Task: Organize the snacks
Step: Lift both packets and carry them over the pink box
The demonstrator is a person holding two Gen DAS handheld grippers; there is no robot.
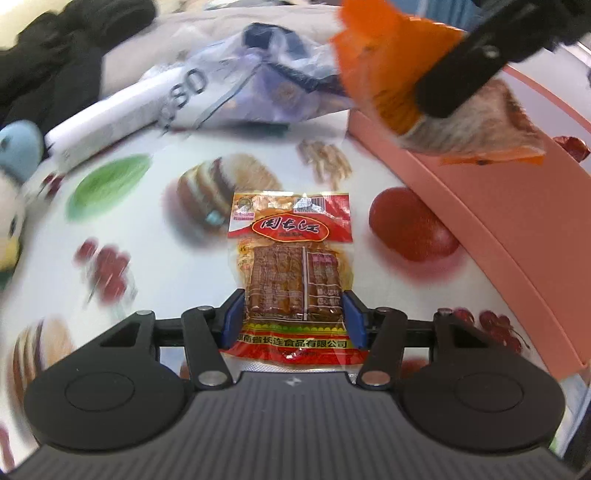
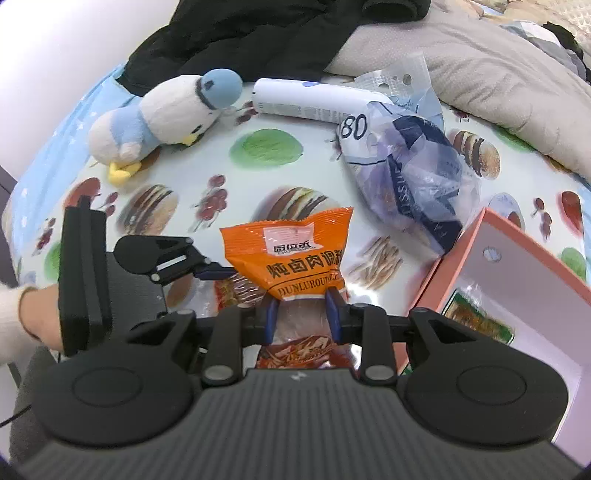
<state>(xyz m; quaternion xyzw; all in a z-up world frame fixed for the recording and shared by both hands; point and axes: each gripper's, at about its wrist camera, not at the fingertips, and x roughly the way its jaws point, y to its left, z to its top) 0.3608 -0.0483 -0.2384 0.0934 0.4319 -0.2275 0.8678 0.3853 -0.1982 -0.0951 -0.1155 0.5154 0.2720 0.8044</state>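
My left gripper [image 1: 295, 319] is shut on a red and yellow snack packet [image 1: 291, 254]; its blue pads press the packet's two long edges, just above the food-print tablecloth [image 1: 155, 229]. In the right wrist view, my right gripper [image 2: 303, 315] is shut on an orange snack packet [image 2: 291, 258], which stands upright between the blue pads. The left wrist view shows that orange packet [image 1: 388, 55] at the top right, pinched by a black finger [image 1: 461, 74] above the open pink box [image 1: 480, 229]. The box [image 2: 461, 251] holds a green-edged packet [image 2: 476, 317].
A blue and white plush penguin [image 2: 166, 118], a white tube [image 2: 306, 99] and a crumpled clear plastic bag [image 2: 413, 173] lie at the back of the table. Grey bedding [image 2: 480, 74] and black clothing [image 2: 258, 33] lie beyond. A person's hand [image 2: 33, 317] is at the left.
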